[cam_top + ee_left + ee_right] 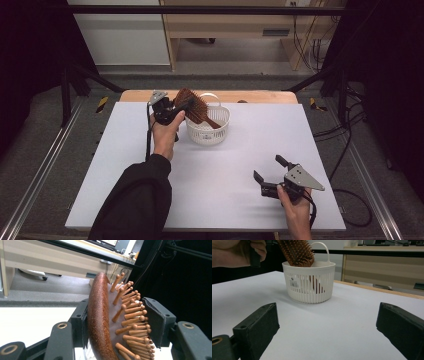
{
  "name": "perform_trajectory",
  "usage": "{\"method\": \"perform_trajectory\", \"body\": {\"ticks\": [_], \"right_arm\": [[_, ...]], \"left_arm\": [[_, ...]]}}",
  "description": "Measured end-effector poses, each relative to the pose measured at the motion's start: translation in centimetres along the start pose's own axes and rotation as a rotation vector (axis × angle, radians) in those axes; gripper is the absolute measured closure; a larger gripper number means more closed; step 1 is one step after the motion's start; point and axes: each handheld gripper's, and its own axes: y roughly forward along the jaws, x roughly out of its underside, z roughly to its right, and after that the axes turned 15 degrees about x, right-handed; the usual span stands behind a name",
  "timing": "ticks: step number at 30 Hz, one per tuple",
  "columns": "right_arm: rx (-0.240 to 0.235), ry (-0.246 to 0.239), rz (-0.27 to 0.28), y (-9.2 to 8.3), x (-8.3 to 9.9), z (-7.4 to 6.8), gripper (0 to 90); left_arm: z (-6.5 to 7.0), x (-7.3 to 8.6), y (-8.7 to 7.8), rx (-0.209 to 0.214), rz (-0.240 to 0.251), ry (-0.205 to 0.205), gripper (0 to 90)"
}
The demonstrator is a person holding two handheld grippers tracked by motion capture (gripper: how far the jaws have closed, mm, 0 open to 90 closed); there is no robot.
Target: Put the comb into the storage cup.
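A brown wooden hairbrush (192, 106) leans in a small white slotted basket (207, 134) at the far middle of the white tabletop, handle down inside and head sticking out to the upper left. My left gripper (181, 107) is shut on the brush head. In the left gripper view one pad lies against the hairbrush's (100, 320) smooth back and the other against the bristle tips, with my left gripper (117, 315) tilted. My right gripper (267, 167) rests open and empty near the front right. In its own view my right gripper (327, 322) faces the basket (309, 287) and the hairbrush (297, 252).
The white tabletop (225, 200) has bare room between the basket and my right gripper. A wooden strip (260, 96) runs along the far edge. Beyond it stand a wooden desk (225, 25) and cables on the floor. Black frame rails flank the table.
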Motion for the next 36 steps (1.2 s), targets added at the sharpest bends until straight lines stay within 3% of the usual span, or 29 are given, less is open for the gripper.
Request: {"method": "perform_trajectory", "body": {"ticks": [36], "right_arm": [[-0.010,-0.003,-0.007,0.1,0.1,-0.2,4.3]], "left_arm": [[-1.6,1.0,-1.1,-0.017,0.011,-0.043,40.4]]}}
